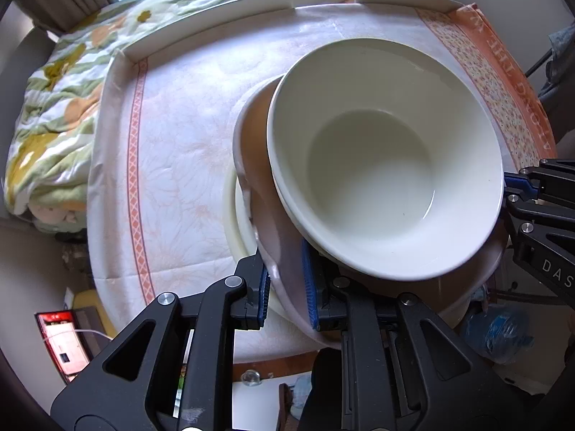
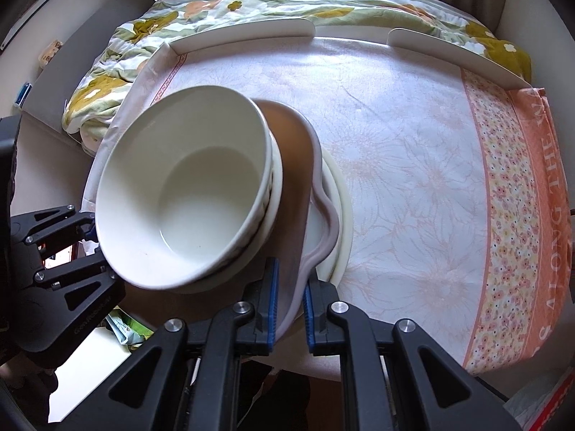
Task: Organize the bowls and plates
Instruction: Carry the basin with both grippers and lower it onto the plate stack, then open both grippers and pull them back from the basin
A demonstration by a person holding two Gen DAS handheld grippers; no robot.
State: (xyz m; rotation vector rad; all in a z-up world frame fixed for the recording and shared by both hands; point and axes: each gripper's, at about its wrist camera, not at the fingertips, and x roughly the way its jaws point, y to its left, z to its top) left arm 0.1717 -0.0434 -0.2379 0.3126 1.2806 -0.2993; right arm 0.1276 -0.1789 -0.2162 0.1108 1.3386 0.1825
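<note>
A white bowl [image 1: 388, 158] sits nested in another bowl on a brown plate with a wavy pale rim [image 1: 251, 136]. Under it lies a cream plate [image 1: 240, 222] on the table. My left gripper [image 1: 285, 287] is shut on the brown plate's rim at its near edge. In the right wrist view the same white bowl [image 2: 187, 194] sits on the brown plate [image 2: 291, 151] above the cream plate [image 2: 341, 215]. My right gripper [image 2: 289, 301] is shut on the brown plate's rim. The brown plate looks tilted. Each gripper shows in the other's view, the right one [image 1: 517, 194] and the left one [image 2: 90, 248].
The table has a white and orange floral cloth [image 2: 413, 151] and low white rails [image 2: 244, 36] at its far edge. A flowered quilt [image 1: 61, 82] lies beyond. A red box [image 1: 64, 341] and a blue bag [image 1: 503, 330] are on the floor below.
</note>
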